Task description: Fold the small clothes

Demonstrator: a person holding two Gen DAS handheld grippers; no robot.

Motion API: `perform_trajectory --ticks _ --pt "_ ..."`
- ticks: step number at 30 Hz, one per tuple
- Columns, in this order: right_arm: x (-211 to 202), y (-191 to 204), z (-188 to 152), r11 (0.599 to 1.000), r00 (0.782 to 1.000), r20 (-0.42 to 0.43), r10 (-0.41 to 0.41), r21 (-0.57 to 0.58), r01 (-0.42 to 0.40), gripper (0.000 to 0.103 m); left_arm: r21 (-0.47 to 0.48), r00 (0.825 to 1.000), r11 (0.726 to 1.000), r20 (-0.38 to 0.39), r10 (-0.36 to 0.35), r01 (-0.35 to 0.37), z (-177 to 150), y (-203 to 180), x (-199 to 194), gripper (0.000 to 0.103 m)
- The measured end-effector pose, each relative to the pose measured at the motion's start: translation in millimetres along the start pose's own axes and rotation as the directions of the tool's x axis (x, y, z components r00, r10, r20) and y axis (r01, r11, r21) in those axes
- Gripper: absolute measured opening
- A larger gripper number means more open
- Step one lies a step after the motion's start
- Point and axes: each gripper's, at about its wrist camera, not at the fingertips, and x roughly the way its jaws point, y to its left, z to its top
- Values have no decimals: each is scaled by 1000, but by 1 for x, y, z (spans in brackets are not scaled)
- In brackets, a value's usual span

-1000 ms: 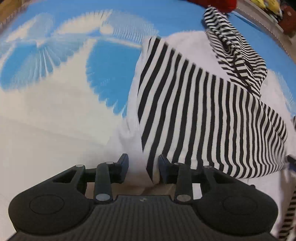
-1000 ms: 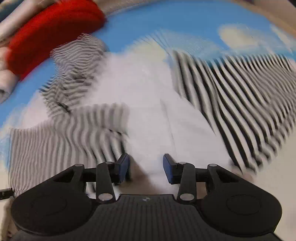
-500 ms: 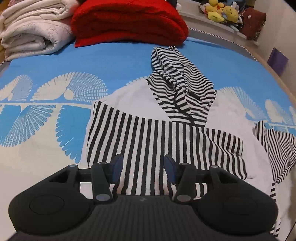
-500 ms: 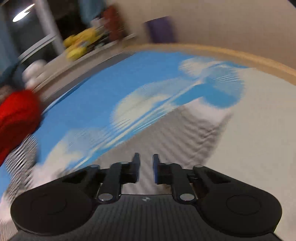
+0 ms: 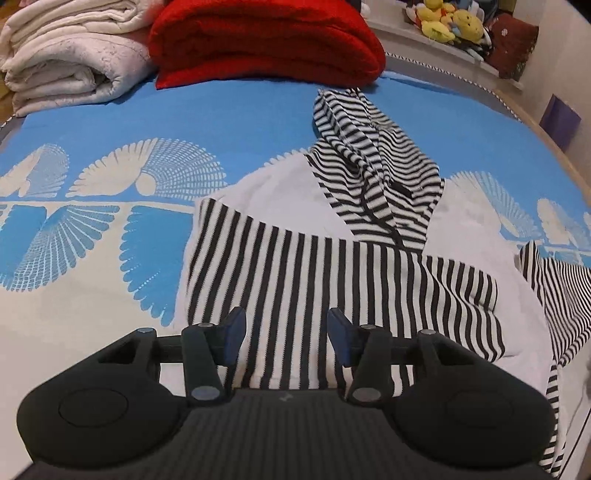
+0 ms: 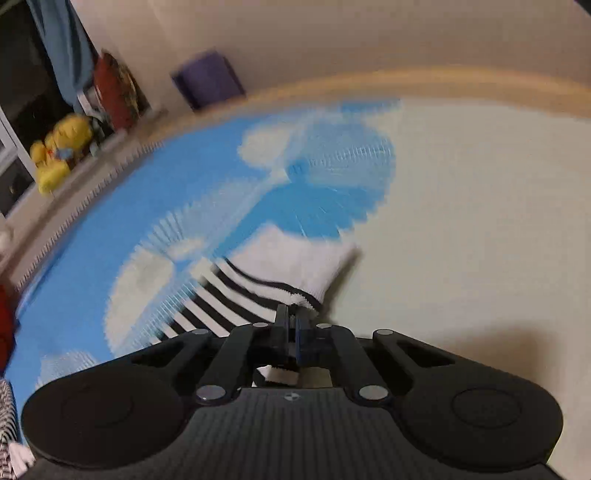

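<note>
A small black-and-white striped hooded top (image 5: 332,280) lies on the blue-and-white bedspread (image 5: 92,229), its left sleeve folded across the white body and its hood (image 5: 373,162) pointing away. My left gripper (image 5: 286,330) is open and empty, hovering over the folded sleeve. My right gripper (image 6: 291,317) is shut on the white cuff end of the striped right sleeve (image 6: 280,273), which lies stretched out on the bedspread. That sleeve also shows at the right edge of the left wrist view (image 5: 561,295).
A folded red blanket (image 5: 266,40) and a folded white quilt (image 5: 70,59) lie at the far edge of the bed. Plush toys (image 5: 450,22) sit on a ledge beyond. A wooden bed edge (image 6: 443,79) and a purple box (image 6: 207,79) are ahead of the right gripper.
My left gripper let go of the folded left sleeve and drew back, open. My right gripper swung right to the other sleeve and closed on its cuff.
</note>
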Motion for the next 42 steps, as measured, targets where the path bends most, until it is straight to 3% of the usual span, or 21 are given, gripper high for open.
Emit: perform_trajectory --ticks 3,5,6,8,10,11,13,14,15,16,17,20,22,25,26,28,30,32,37,39,42 --pt "-53 62 -1 985 986 138 92 -160 -69 2 -39 1000 999 12 9 -9 4 14 -7 54" --pt "-106 118 -20 931 947 178 266 -303 -204 2 -63 1000 998 24 9 -7 6 23 -13 54" --pt "-134 143 -35 881 912 175 370 -377 -285 2 -76 999 997 33 7 -4 8 30 -17 54" --pt "-188 192 -73 722 810 67 583 -501 -477 3 -99 999 995 42 9 -5 10 40 -23 54" --pt "-223 230 -114 535 689 -184 701 -502 -679 6 -129 999 992 44 12 -7 12 52 -26 54" --pt "-233 241 -131 474 637 -300 710 -466 -747 9 -150 999 989 42 9 -2 13 59 -27 54" --pt "-248 256 -163 412 557 -498 664 -378 -829 25 -186 999 983 34 1 5 12 72 -29 54" --pt "-256 257 -173 390 525 -558 642 -352 -851 25 -203 1000 979 30 4 2 12 77 -29 54" --pt "-264 255 -177 380 512 -581 633 -342 -859 26 -211 1000 978 26 6 0 11 81 -30 54" --pt "-273 251 -179 371 508 -600 618 -348 -861 30 -215 1000 977 21 4 1 12 84 -30 54" --pt "-278 247 -180 368 520 -612 595 -368 -854 32 -219 1000 976 19 -1 5 11 86 -30 54" --pt "-270 232 -168 427 613 -574 544 -439 -790 41 -253 999 967 14 -40 42 10 90 -27 54" --pt "-254 221 -164 512 702 -523 484 -482 -712 42 -287 996 954 17 -86 87 9 89 -22 54" --pt "-224 195 -166 661 794 -469 387 -459 -594 43 -323 989 935 17 -150 148 6 80 -5 54" --pt "-212 187 -166 707 809 -477 344 -435 -557 44 -330 986 930 16 -167 163 6 76 3 54" --pt "-194 182 -165 761 812 -500 300 -388 -520 44 -342 982 922 16 -191 184 3 64 21 53" --pt "-190 179 -165 766 809 -503 303 -376 -521 44 -346 981 919 19 -192 186 4 53 38 53" --pt "-192 180 -168 754 815 -498 296 -402 -520 44 -349 983 920 32 -182 181 5 47 52 54" --pt "-205 185 -167 692 794 -509 333 -440 -572 44 -274 994 956 54 -93 104 9 33 86 61" --pt "-212 189 -164 661 795 -502 341 -473 -582 43 -224 998 973 39 -55 62 8 26 96 62" --pt "-215 186 -157 657 792 -499 351 -471 -588 43 -159 1000 987 -2 -31 30 2 15 108 60"
